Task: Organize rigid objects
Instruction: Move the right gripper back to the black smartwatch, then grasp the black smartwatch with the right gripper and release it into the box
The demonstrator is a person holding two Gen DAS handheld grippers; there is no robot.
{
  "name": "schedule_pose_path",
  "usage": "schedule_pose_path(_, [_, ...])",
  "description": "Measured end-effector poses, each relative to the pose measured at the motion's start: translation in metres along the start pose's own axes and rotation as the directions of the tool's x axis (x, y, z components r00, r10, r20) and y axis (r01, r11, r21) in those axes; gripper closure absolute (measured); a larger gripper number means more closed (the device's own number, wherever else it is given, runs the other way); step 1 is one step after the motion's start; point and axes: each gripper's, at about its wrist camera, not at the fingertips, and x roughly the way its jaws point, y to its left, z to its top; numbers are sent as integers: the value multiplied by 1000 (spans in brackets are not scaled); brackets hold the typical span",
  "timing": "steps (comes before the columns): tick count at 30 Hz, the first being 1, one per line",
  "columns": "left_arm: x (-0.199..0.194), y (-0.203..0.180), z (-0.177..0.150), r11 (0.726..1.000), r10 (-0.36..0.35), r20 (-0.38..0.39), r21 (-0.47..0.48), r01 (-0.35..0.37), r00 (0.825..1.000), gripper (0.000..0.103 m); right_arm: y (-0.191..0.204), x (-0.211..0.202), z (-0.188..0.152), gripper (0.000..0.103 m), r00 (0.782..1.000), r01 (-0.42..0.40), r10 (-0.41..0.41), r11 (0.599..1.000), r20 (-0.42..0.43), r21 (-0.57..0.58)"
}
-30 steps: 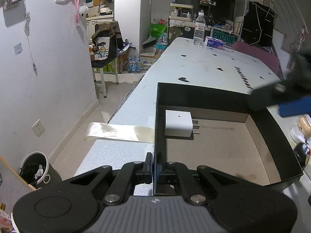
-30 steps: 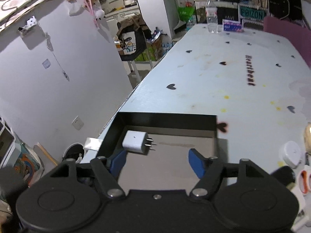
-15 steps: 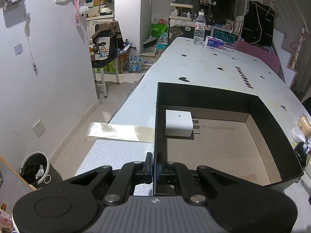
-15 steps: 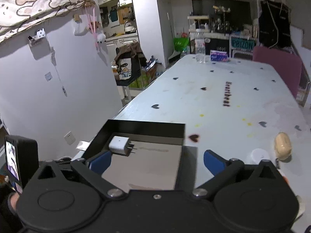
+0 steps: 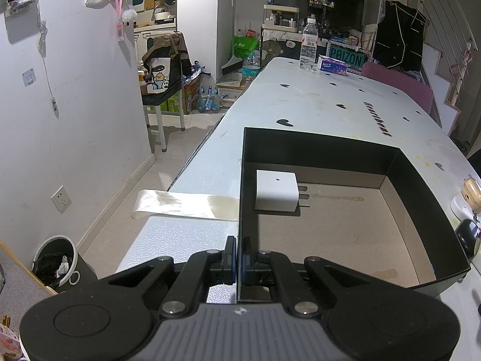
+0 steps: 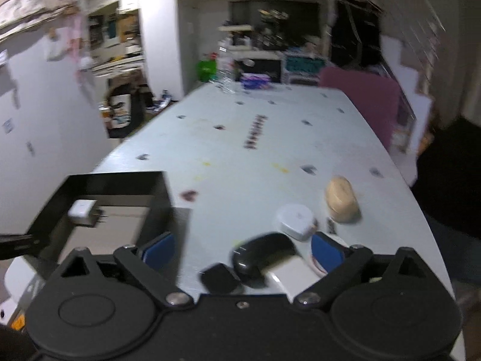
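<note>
The left gripper's [image 5: 237, 260] fingers pinch the near wall of the black box [image 5: 421, 180], while the right gripper's [image 6: 243, 251] fingers stand wide, closing a little, around but not pressing a black mouse [image 6: 261, 255] beside the box. Inside the box, by its left wall, lies a white charger [image 5: 276, 191], seemingly the only item sorted. Beyond the mouse a white puck [image 6: 296, 218] and a tan case [image 6: 342, 200] wait outside, so most work looks left.
</note>
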Motion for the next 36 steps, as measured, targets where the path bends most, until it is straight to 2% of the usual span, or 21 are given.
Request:
schedule_pose_path(3, [0, 0, 0, 1000, -1, 0, 0, 1, 1000, 101, -9, 11, -6, 14, 999, -35, 36, 999, -16, 23])
schedule_pose_path(5, [0, 0, 0, 1000, 0, 0, 0, 0, 1000, 101, -6, 16, -11, 20, 994, -103, 102, 995, -27, 0])
schedule_pose_path(8, [0, 0, 0, 1000, 0, 0, 0, 0, 1000, 101, 5, 22, -17, 22, 981, -187, 183, 980, -66, -61])
schedule_pose_path(10, [0, 0, 0, 1000, 0, -1, 0, 0, 1000, 101, 17, 28, -21, 22, 976, -207, 196, 970, -91, -124])
schedule_pose_path(12, [0, 0, 0, 1000, 0, -1, 0, 0, 1000, 101, 25, 40, -24, 26, 967, -228, 203, 959, -152, -169])
schedule_pose_path(13, [0, 0, 0, 1000, 0, -1, 0, 0, 1000, 101, 27, 47, -25, 31, 960, -242, 207, 954, -190, -179])
schedule_pose_path(14, [0, 0, 0, 1000, 0, -1, 0, 0, 1000, 101, 30, 55, -25, 35, 950, -251, 202, 949, -240, -193])
schedule_pose_path(17, [0, 0, 0, 1000, 0, 0, 0, 0, 1000, 101, 34, 71, -28, 38, 939, -232, 155, 944, -308, -234])
schedule_pose_path(22, [0, 0, 0, 1000, 1, 0, 1, -1, 1000, 101, 28, 81, -23, 34, 946, -210, 137, 950, -294, -233])
schedule_pose_path(26, [0, 0, 0, 1000, 1, -1, 1, -1, 1000, 101, 27, 81, -22, 33, 934, -263, 190, 939, -304, -223])
schedule_pose_path(31, [0, 0, 0, 1000, 2, -1, 2, -2, 1000, 101, 38, 71, -29, 37, 908, -349, 268, 910, -323, -225])
schedule_pose_path(36, [0, -1, 0, 1000, 1, -1, 1, -1, 1000, 101, 40, 71, -27, 44, 917, -320, 253, 928, -309, -189])
